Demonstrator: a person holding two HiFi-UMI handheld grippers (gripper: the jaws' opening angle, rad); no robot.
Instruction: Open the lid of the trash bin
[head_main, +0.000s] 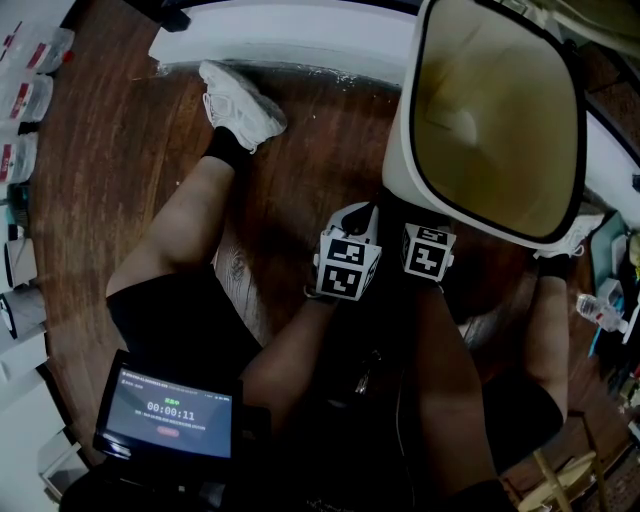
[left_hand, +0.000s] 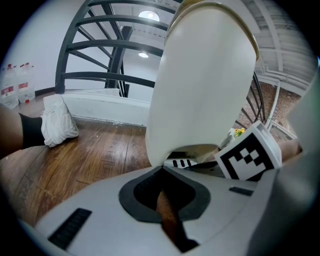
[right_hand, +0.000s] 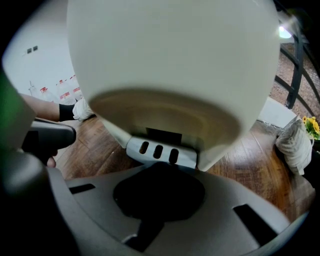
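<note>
The white trash bin (head_main: 405, 130) stands at the upper right of the head view. Its black-rimmed mouth (head_main: 497, 112) faces up and shows a yellowish inside; I cannot make out the lid itself. A grey foot pedal (right_hand: 160, 152) with three slots juts from the bin's base. My right gripper (right_hand: 159, 170) is shut, its tips right at the pedal; whether they touch is unclear. Beside it, my left gripper (left_hand: 162, 170) is shut on nothing, low at the bin's foot, with the pedal (left_hand: 181, 163) just beyond. Both marker cubes (head_main: 347, 264) sit side by side.
The person's legs flank the bin on the wooden floor (head_main: 120, 150), with white sneakers at the left (head_main: 240, 103) and right (head_main: 578, 235). A timer screen (head_main: 168, 412) is at the lower left. A white ledge (head_main: 280, 40) and a dark stair railing (left_hand: 100, 50) stand behind.
</note>
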